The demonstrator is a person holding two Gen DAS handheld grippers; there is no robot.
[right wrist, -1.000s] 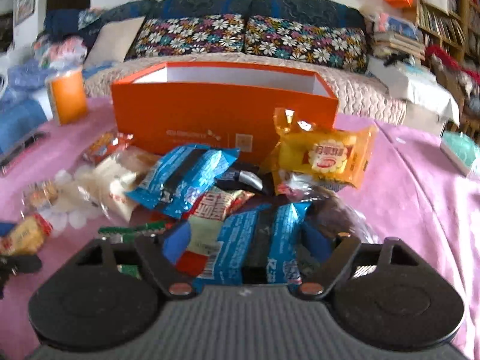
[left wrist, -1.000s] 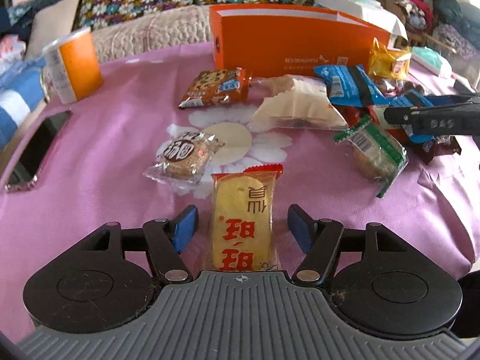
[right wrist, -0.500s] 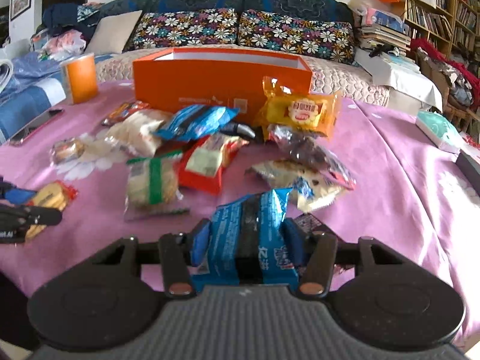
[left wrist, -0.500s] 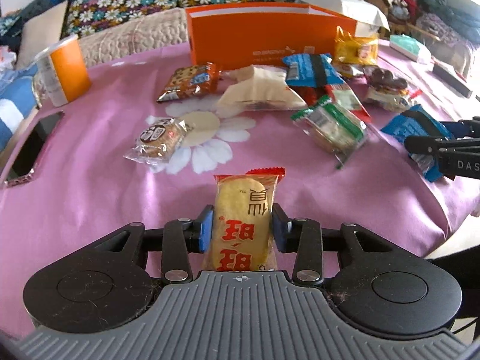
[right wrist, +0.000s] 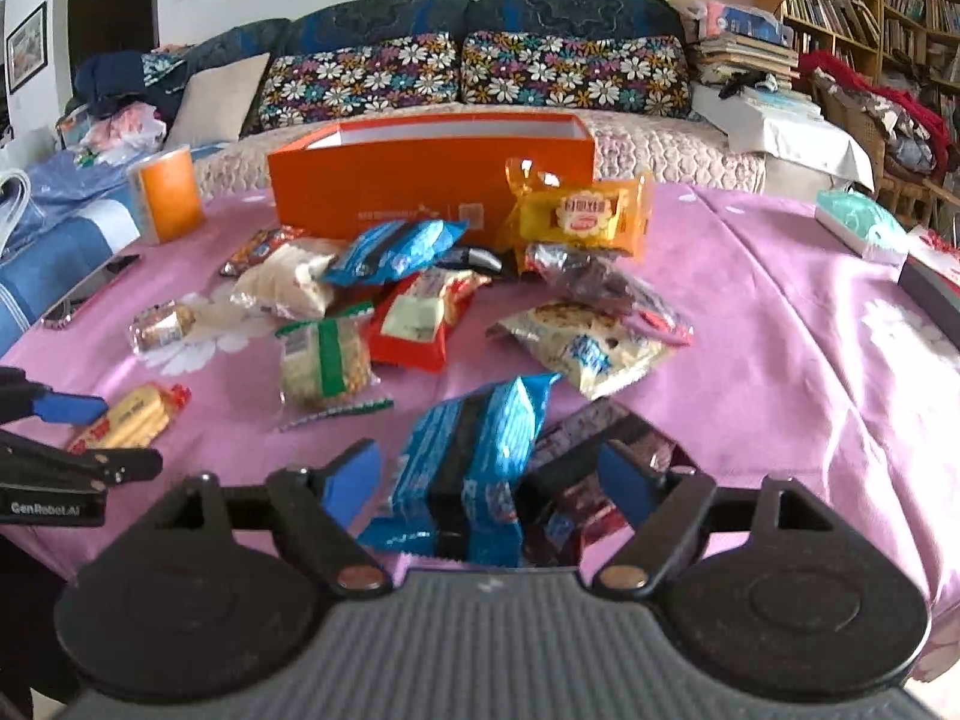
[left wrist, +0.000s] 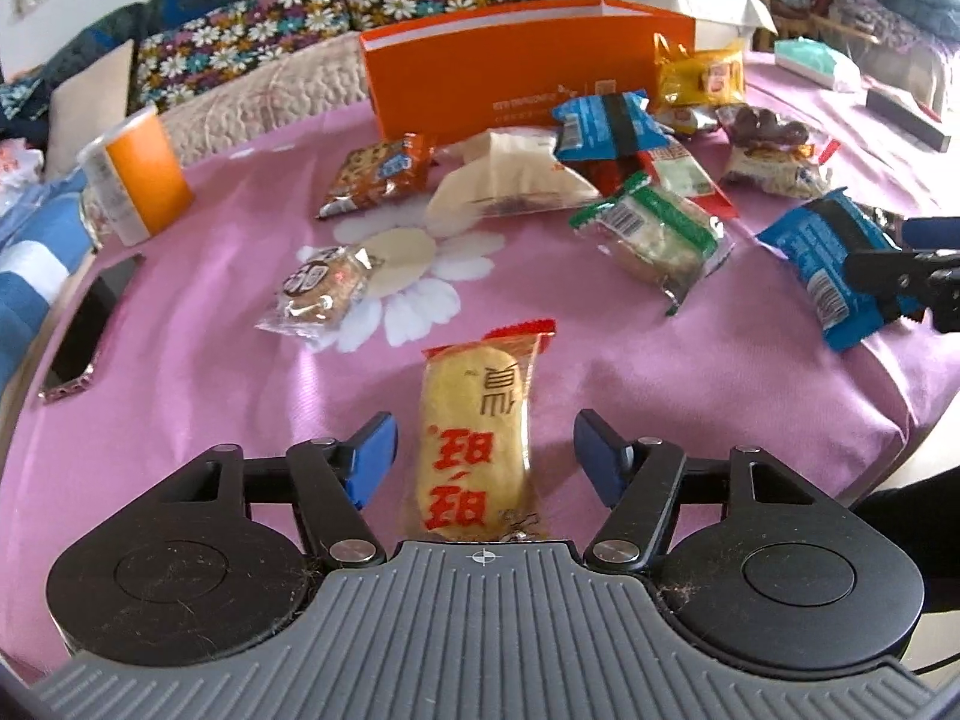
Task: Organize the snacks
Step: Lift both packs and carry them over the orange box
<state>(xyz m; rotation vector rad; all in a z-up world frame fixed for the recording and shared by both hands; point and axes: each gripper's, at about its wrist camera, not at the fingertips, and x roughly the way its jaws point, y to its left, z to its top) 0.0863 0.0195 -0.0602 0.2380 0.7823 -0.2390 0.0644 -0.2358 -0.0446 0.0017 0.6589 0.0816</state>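
My left gripper (left wrist: 485, 451) is open, its blue pads apart on either side of a yellow rice cracker packet (left wrist: 477, 438) that lies on the pink tablecloth (left wrist: 210, 360). My right gripper (right wrist: 491, 474) is open around a blue snack packet (right wrist: 474, 456) that rests on the cloth beside a dark purple packet (right wrist: 591, 450). The blue packet also shows in the left wrist view (left wrist: 831, 264). An open orange box (right wrist: 432, 180) stands at the far side of the table, with several snack packets heaped in front of it.
An orange cup (left wrist: 138, 174) and a phone (left wrist: 90, 327) lie at the table's left. A green-striped packet (right wrist: 324, 360), a red packet (right wrist: 414, 324) and a yellow packet (right wrist: 579, 213) lie mid-table. A sofa with floral cushions (right wrist: 468, 69) stands behind. The table edge is near on the right.
Both grippers were shut on their packets half a second ago and have opened. The yellow cracker and the blue packet now lie released near the table's front.
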